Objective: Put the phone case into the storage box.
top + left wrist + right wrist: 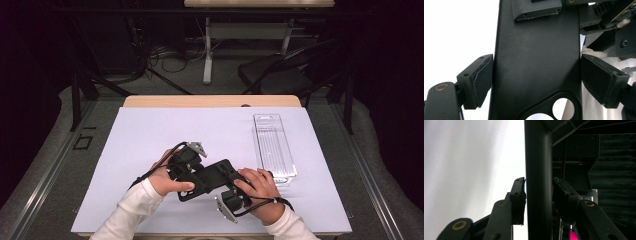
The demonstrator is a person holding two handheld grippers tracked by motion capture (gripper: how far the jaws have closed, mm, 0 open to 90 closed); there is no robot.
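Mostly the black plate [212,176] is masked by both hands in the high view, its shape hard to read. Left hand-held gripper [536,77] is spread wide, pads clamping the plate's flat edges. Right hand-held gripper [539,195] is nearly closed, pinching the plate edge-on. Plate sits above the table [150,135], just left of the clear tray [274,145].

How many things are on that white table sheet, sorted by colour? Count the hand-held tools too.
Black flat plate, held between both tools: 1
Black hand-held tools, left tool and right tool: 2
Clear plastic tray: 1
Total: 4
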